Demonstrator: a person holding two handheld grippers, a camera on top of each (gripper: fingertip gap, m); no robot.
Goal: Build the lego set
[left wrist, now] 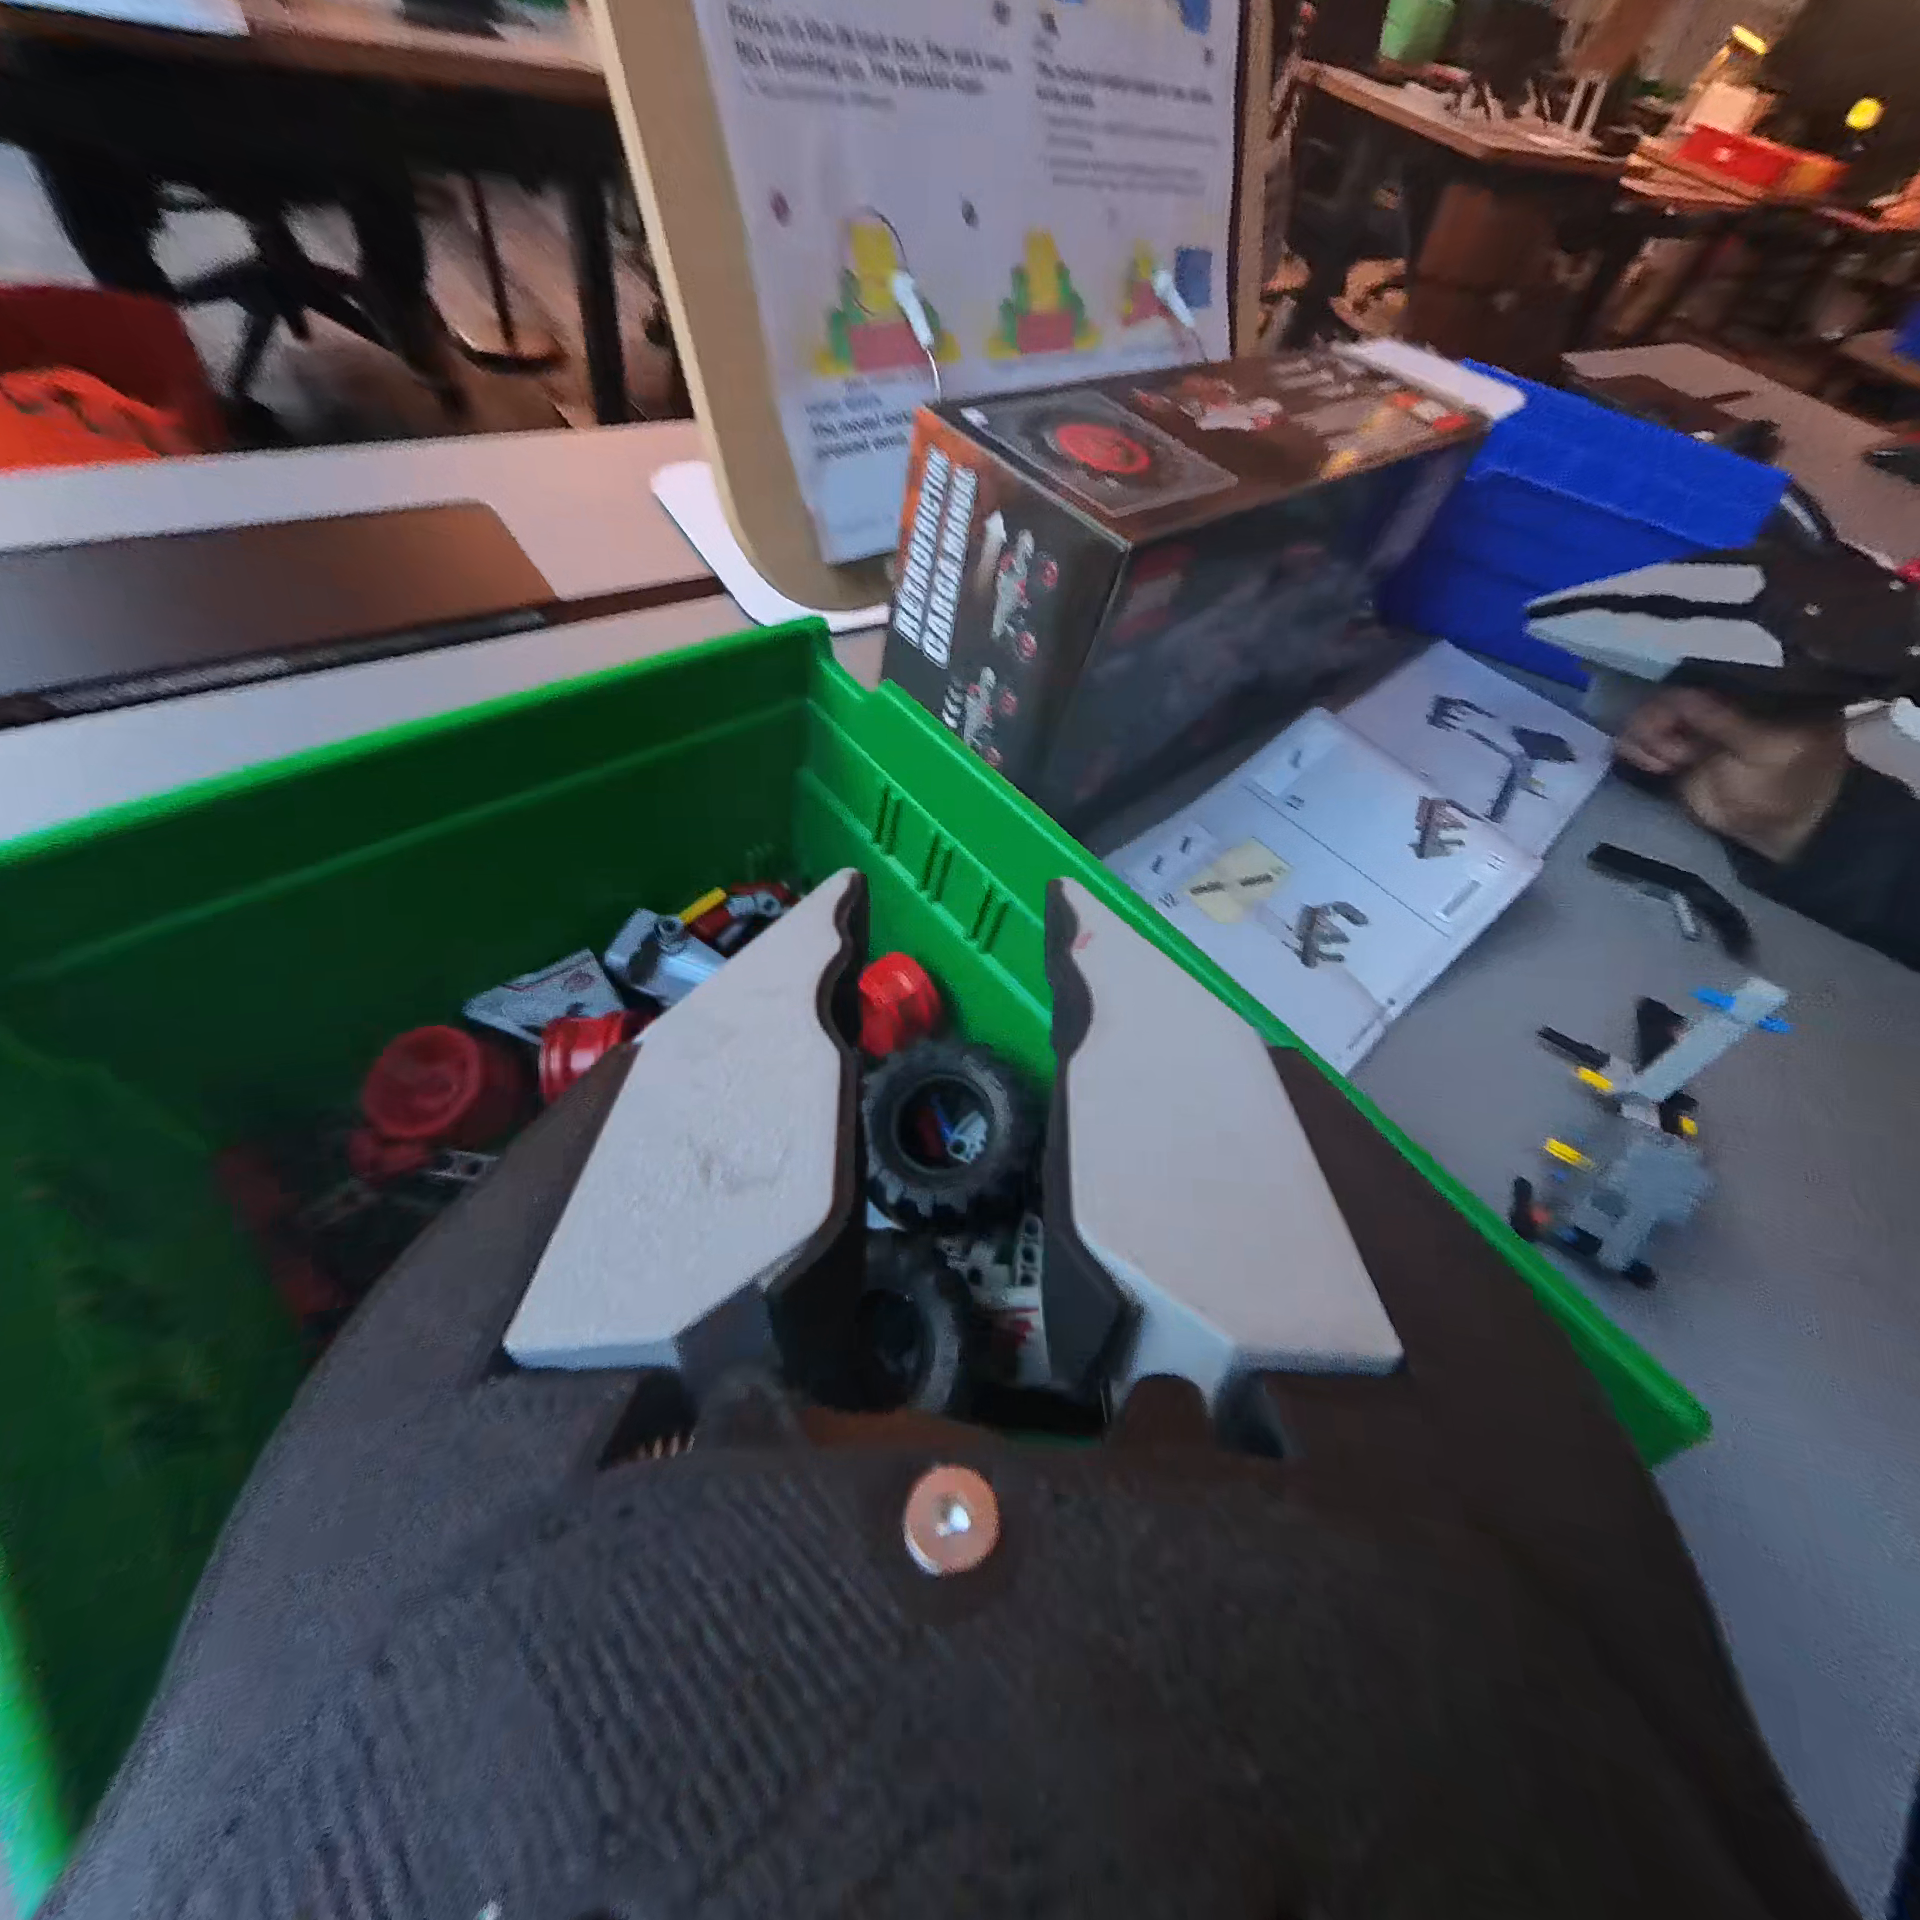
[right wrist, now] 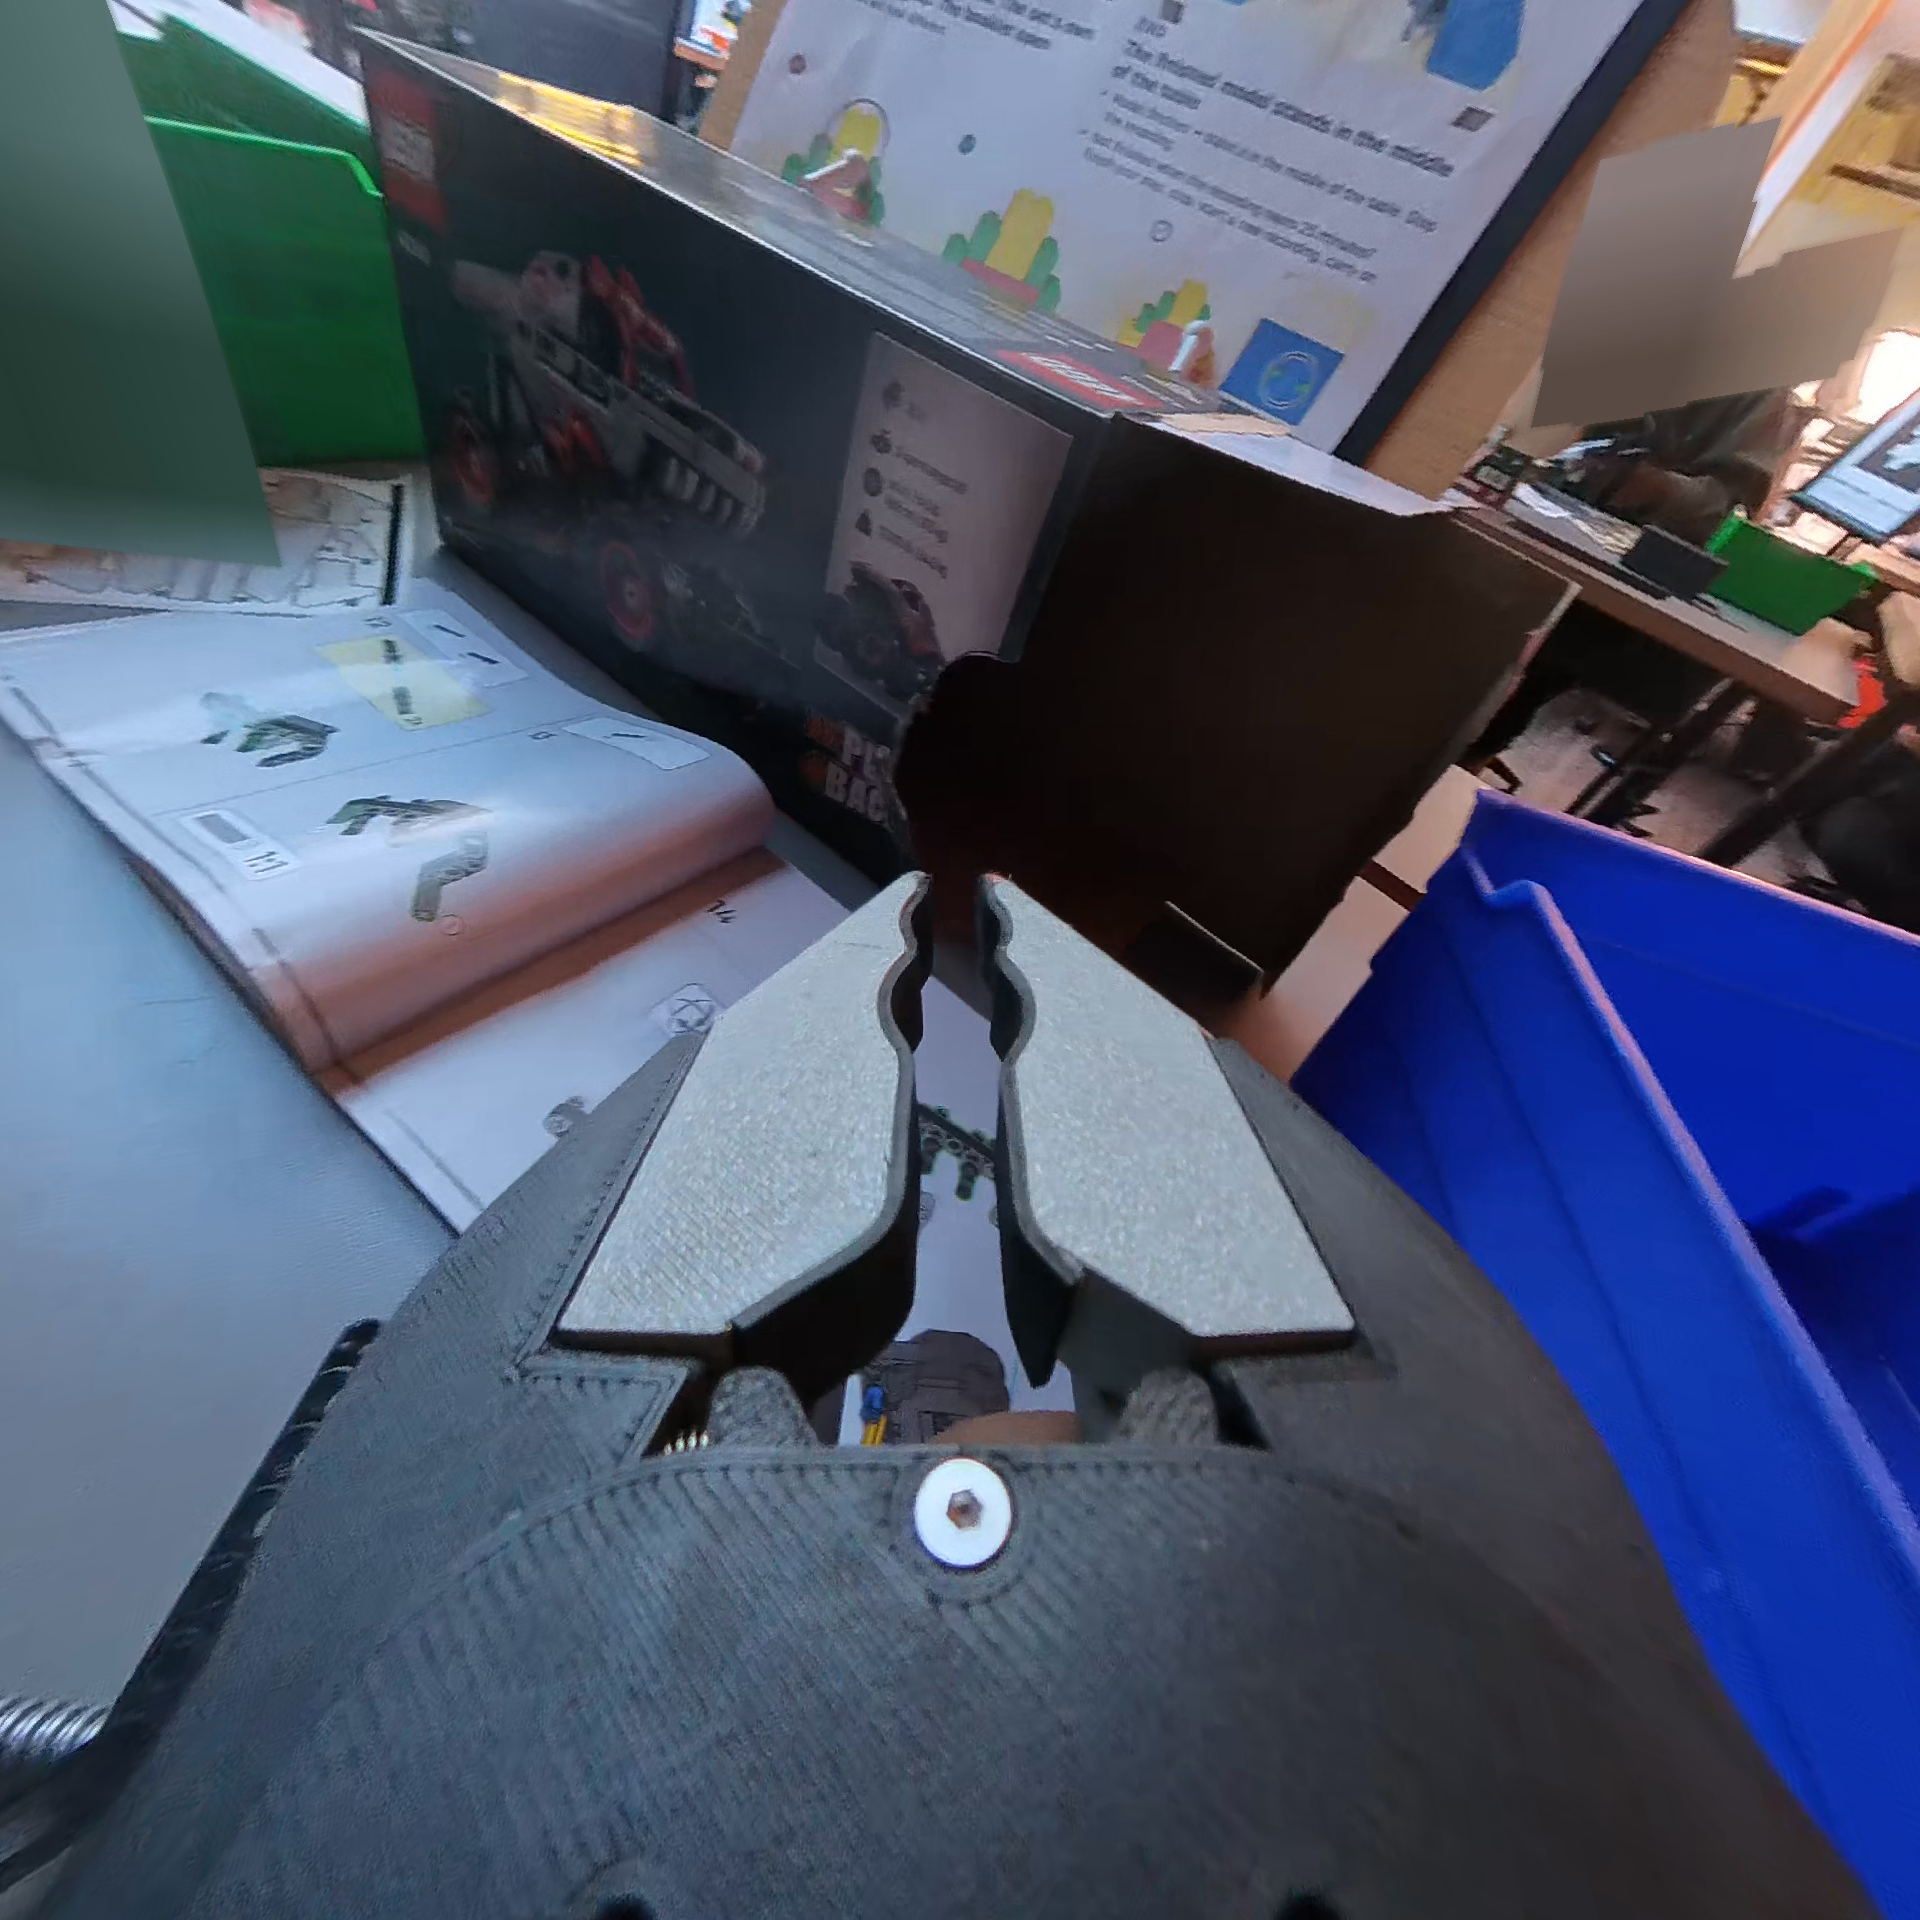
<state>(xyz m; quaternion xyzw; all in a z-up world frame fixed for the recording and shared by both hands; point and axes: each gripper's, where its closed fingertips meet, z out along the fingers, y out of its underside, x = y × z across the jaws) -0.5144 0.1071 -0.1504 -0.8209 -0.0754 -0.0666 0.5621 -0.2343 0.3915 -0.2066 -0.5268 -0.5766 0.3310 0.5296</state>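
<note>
My left gripper [left wrist: 956,904] is open and empty, hovering over a green bin [left wrist: 416,831] of loose Lego parts. Between its fingers I see a black tyre [left wrist: 940,1127] and a red wheel hub [left wrist: 896,1000] lying in the bin. A partly built grey model [left wrist: 1621,1153] stands on the table to the right, with a black bent piece [left wrist: 1673,899] beyond it. The open instruction booklet [left wrist: 1351,831] lies by the bin. My right gripper [right wrist: 954,894] hangs over the booklet [right wrist: 416,831], jaws a narrow gap apart with nothing between them. It also shows in the left wrist view [left wrist: 1662,623].
A black set box [left wrist: 1143,551] stands behind the booklet and fills the right wrist view [right wrist: 727,468]. A blue bin [right wrist: 1662,1143] sits close on the right. A poster board [left wrist: 935,208] stands at the back. A hand [left wrist: 1745,769] holds the right gripper. Spacing between my two grippers at the tips: around 40 centimetres.
</note>
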